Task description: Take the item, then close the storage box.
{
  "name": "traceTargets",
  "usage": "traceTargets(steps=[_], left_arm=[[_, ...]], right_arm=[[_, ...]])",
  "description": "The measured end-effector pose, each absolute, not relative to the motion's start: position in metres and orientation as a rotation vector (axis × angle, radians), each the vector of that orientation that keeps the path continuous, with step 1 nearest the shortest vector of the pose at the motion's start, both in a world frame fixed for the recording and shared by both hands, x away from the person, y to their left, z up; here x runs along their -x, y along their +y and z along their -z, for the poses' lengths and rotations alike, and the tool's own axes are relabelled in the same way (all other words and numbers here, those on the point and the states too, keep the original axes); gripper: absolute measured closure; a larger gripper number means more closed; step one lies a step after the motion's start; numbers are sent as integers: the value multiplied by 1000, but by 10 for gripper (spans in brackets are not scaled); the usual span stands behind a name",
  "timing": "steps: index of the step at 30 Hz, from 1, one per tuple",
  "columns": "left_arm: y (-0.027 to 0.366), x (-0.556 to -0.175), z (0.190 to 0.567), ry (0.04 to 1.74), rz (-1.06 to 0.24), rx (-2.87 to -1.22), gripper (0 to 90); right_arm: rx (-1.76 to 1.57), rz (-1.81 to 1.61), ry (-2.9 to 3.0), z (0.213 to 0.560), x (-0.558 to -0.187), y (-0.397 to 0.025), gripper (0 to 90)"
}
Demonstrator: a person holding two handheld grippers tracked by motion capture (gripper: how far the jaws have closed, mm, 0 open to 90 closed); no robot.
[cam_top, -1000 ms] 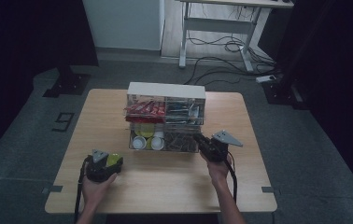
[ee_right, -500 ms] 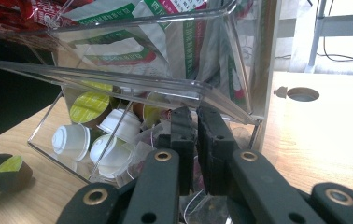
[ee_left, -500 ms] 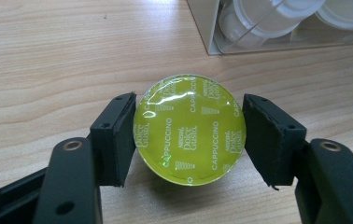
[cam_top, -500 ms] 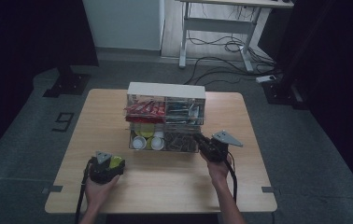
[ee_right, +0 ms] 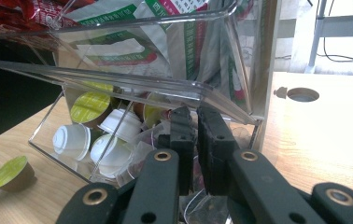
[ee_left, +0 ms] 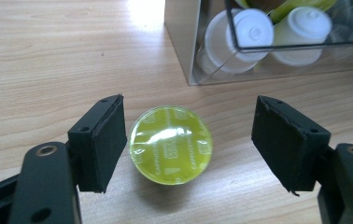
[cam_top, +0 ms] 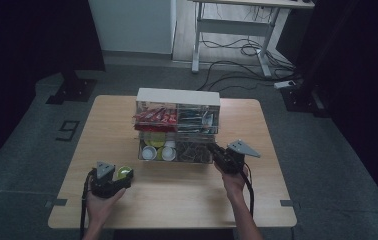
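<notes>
A green-lidded coffee capsule [ee_left: 171, 144] stands on the wooden table [cam_top: 177, 200], lid up. My left gripper [ee_left: 188, 140] is open around it; the left jaw nearly touches it and the right jaw stands well clear. From above, the capsule [cam_top: 124, 171] lies at the left gripper's [cam_top: 121, 176] tips, left of the clear organizer [cam_top: 177, 97]. My right gripper [ee_right: 197, 126] is shut on the front lip of the lower clear drawer [ee_right: 62, 154], which is tilted outward. That drawer holds white capsules [ee_right: 72, 140] and green-lidded ones. The green capsule [ee_right: 11, 172] also shows far left in the right gripper view.
The organizer's upper bins hold red packets [cam_top: 154, 116] and green-and-white sachets [ee_right: 132, 51]. A round cable hole [ee_right: 303, 94] lies in the table behind the organizer. White capsules [ee_left: 254, 32] sit in the drawer corner just beyond the left gripper.
</notes>
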State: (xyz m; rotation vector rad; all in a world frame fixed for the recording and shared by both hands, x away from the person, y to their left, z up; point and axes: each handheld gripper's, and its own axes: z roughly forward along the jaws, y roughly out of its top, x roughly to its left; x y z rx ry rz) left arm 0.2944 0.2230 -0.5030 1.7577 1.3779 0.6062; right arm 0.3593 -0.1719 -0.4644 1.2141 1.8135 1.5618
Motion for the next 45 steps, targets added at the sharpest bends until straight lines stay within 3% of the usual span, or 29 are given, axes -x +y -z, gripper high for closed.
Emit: traceTargets(steps=[21, 45], left_arm=[[237, -273, 504, 1365, -564, -1699, 272], [243, -273, 506, 1377, -519, -1695, 275]], right_arm=[[-1231, -1536, 1853, 473, -353, -164, 851], [-1243, -1498, 1877, 486, -341, -162, 892]])
